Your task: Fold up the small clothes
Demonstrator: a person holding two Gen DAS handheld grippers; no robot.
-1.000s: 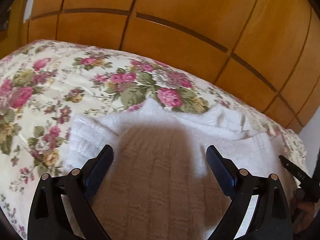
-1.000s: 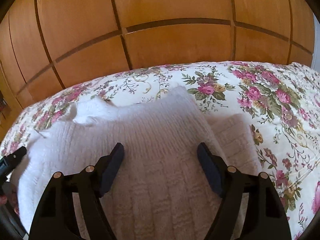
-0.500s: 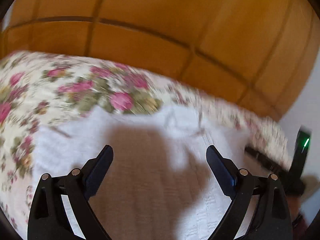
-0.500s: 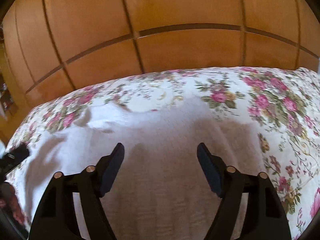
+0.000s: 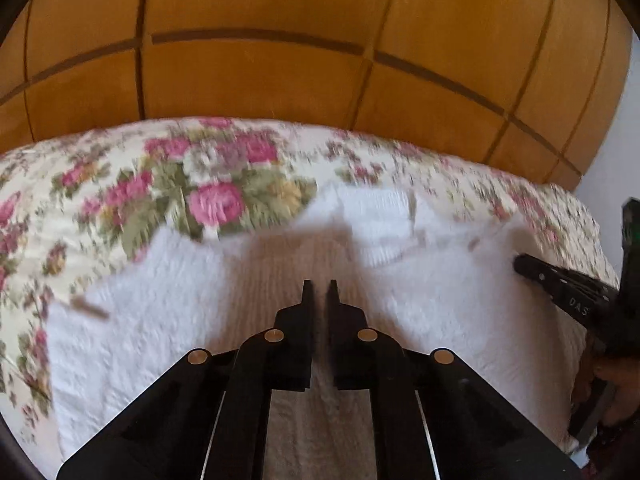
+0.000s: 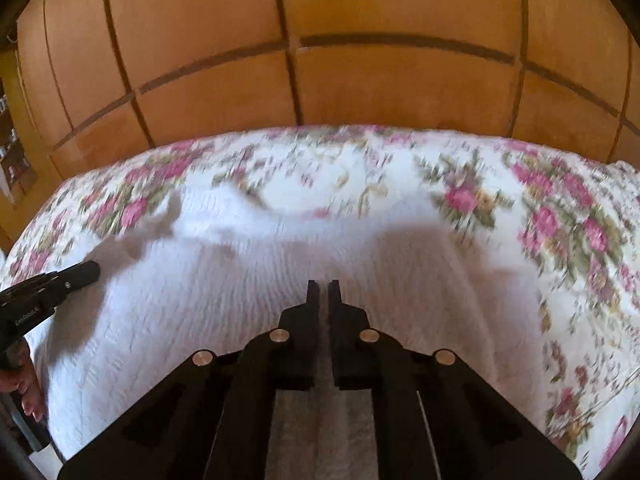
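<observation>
Wooden wardrobe (image 5: 280, 40) behind; in front of it, floral bedspread (image 5: 120, 200). On bedspread, white knitted garment (image 5: 420, 280), spread flat, near edge closest. Above garment, left gripper (image 5: 320, 292) and right gripper (image 6: 323, 292), fingers drawn together, nothing visibly pinched. Step probably: taking the near hem. Next: confirm cloth caught, lift evenly, carry toward wardrobe side.
</observation>
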